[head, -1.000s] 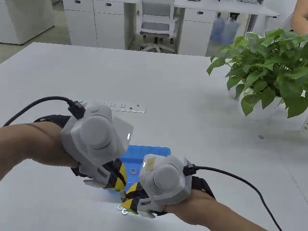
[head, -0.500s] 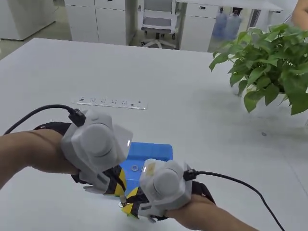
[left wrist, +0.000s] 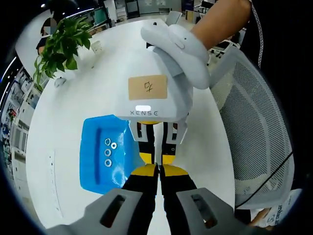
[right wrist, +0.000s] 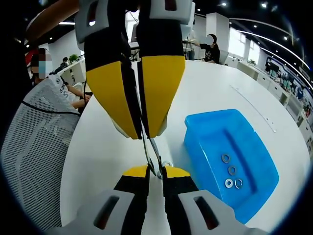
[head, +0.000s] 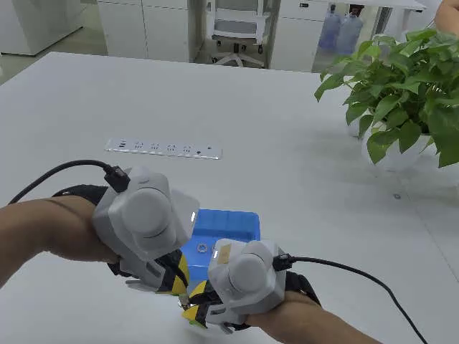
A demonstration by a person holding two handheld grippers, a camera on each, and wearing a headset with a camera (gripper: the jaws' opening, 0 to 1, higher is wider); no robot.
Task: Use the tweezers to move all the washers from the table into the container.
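Danger here, I'd say: the tweezers (right wrist: 152, 154) are being pinched from both ends, so any uneven tug could be twisting them loose, or flicking the washer (right wrist: 167, 164) by their tips across the worktop (right wrist: 98, 156). The left gripper (right wrist: 143, 136) is clamping the upper end and the right gripper (right wrist: 155, 172) is squeezing the tips (both jaws nearly closed). Four more washers (right wrist: 232, 170) are lying in the blue container (right wrist: 203, 139).
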